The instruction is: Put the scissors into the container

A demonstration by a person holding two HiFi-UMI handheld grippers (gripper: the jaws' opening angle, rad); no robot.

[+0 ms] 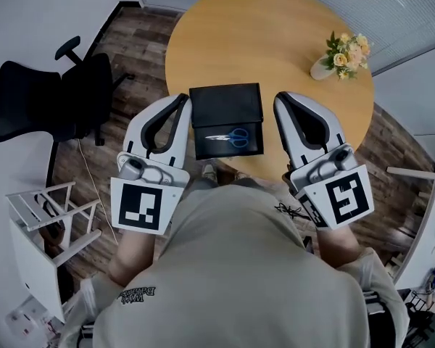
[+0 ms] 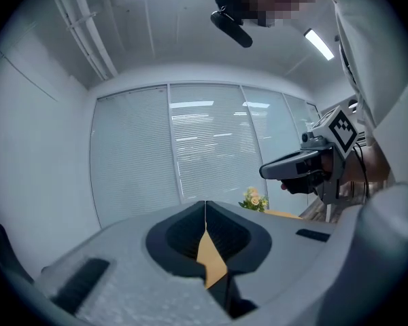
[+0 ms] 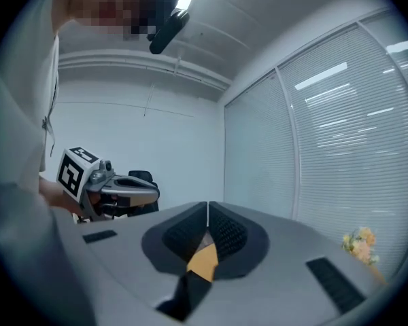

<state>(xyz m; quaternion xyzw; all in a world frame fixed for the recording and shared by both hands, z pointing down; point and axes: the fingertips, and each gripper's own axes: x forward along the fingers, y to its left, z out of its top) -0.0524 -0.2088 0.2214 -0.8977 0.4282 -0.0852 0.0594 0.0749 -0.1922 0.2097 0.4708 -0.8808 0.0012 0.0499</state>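
Blue-handled scissors point(image 1: 230, 138) lie inside a black rectangular container point(image 1: 228, 119) at the near edge of the round wooden table point(image 1: 275, 42). My left gripper point(image 1: 183, 100) is held just left of the container, its jaws shut with nothing between them. My right gripper point(image 1: 280, 100) is held just right of the container, also shut and empty. In the left gripper view the left gripper point(image 2: 205, 204) points level across the room, and the right gripper point(image 2: 268, 171) shows at the right. In the right gripper view the right gripper point(image 3: 208, 205) points the same way, with the left gripper point(image 3: 149, 194) at the left.
A small vase of yellow flowers point(image 1: 341, 54) stands at the table's far right. A black office chair point(image 1: 51, 96) is on the floor at the left, a white rack point(image 1: 47, 227) nearer me at the left. Window blinds point(image 2: 211, 148) fill the far wall.
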